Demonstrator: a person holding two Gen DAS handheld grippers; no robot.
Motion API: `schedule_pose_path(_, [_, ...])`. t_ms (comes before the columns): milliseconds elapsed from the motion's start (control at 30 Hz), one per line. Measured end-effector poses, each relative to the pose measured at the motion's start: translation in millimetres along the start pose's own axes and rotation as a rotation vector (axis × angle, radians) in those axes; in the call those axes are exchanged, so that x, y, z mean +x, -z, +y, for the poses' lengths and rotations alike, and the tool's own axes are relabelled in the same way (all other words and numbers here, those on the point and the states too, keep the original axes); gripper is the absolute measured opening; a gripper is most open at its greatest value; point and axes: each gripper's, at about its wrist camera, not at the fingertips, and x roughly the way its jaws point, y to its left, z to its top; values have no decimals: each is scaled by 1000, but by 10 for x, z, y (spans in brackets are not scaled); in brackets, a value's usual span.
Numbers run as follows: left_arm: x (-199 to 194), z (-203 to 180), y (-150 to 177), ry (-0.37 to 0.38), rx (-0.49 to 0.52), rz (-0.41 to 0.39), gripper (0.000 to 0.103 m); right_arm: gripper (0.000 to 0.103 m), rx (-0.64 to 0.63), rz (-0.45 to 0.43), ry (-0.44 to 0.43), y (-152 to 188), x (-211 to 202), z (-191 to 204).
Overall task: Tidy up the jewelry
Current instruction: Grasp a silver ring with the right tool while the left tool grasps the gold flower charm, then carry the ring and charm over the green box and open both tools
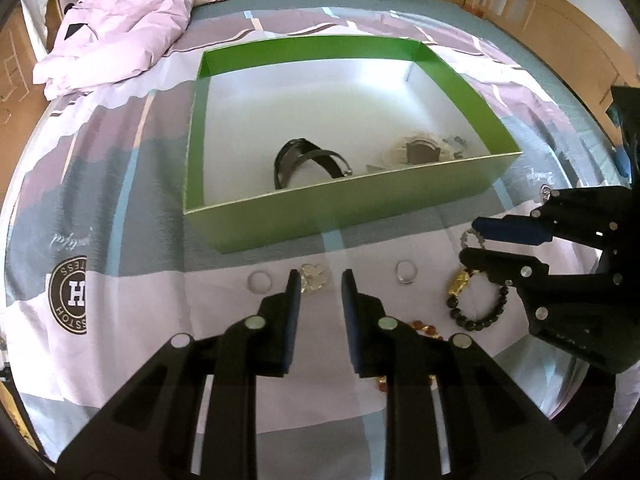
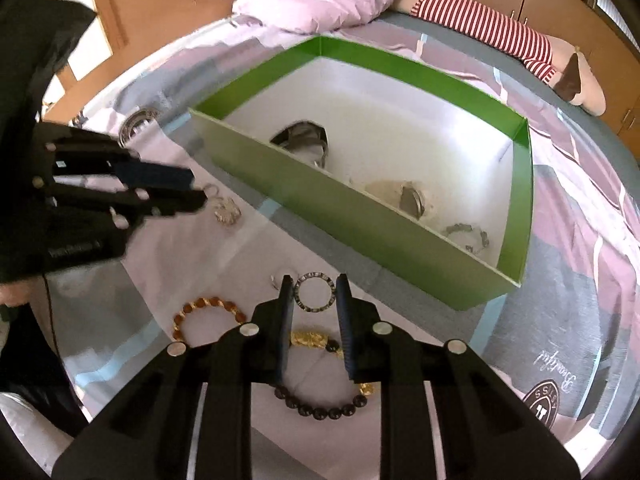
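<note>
Bracelets (image 2: pixel 320 396) and rings (image 1: pixel 406 272) lie before green box (image 1: pixel 336 212), tongs apart.

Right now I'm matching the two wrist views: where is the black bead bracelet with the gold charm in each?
Left wrist view: black bead bracelet at lower right, under the right tongs.
Right wrist view: bracelet at bottom centre, below the open tongs.
Shared landmark: green box beyond it.

Printed on the patchwork lilac-and-grey bedsheet (image 1: pixel 120 184), lower left of the left wrist view: a round dark brown badge (image 1: pixel 69 296) with a block "H" and ring lettering, partly legible as "STO…" and "…ESS". Above it, pale cursive script (image 1: pixel 72 238), unreadable. Same badge (image 2: pixel 540 404) lower right in the right wrist view, beside cursive "Beautiful" (image 2: pixel 554 368).
</note>
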Motion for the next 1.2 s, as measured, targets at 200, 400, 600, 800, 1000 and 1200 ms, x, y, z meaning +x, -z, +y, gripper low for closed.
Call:
schedule_pose_path(200, [43,87,15,-4,-27,19,20,21,8,54,14,31,158,10])
schedule_pose_path(400, [-43,91,-14,12,-32,-2,19,21,18,31,4,-7,95,21])
schedule_pose_path(600, [102,76,18,-3,-33,22,37,21,16,59,18,40,168,14])
schedule_pose_path(800, [445,-88,26,-62,37,50,45,21,7,74,12,48,224,31])
schedule_pose_path(1000, [542,-53,27,-51,16,75,24,21,9,75,15,36,220,17])
schedule_pose_path(1200, [165,-13,-42,-24,1,5,20,21,33,11,-8,-14,20,-36])
